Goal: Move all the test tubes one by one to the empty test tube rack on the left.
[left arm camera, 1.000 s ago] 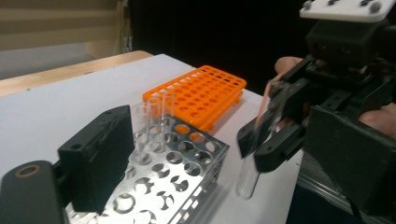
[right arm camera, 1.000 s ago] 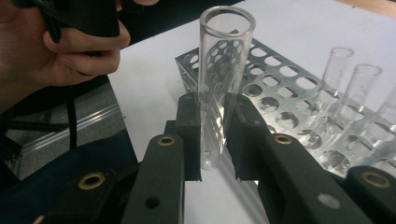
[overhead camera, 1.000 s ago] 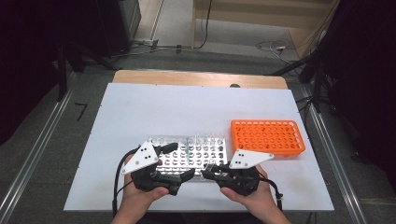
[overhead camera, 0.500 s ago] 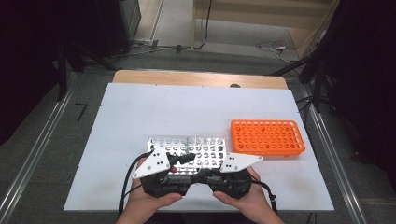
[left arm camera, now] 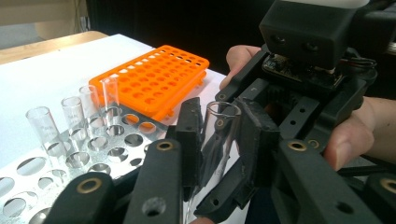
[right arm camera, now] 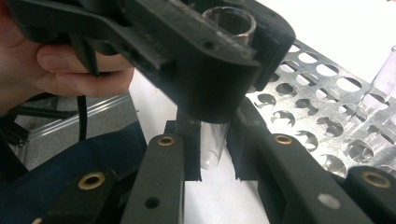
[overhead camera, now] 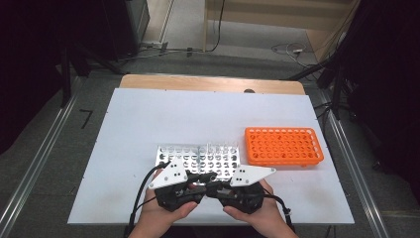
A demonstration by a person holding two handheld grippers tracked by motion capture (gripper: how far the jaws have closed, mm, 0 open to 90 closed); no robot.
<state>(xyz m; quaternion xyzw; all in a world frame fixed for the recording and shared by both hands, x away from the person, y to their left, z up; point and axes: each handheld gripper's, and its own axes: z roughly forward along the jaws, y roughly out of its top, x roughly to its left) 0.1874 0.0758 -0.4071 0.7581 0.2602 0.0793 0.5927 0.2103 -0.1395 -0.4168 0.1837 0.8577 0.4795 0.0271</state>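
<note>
You hold one glass test tube (left arm camera: 219,135) at the tabletop's near edge, just before the metal rack (overhead camera: 198,157), your left gripper (left arm camera: 219,154) having just closed on it, your right gripper (right arm camera: 215,154) pinching its lower end.

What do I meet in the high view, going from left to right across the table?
Left gripper → right gripper, both at one glass tube → silver tube rack behind them → orange tube rack.
</note>
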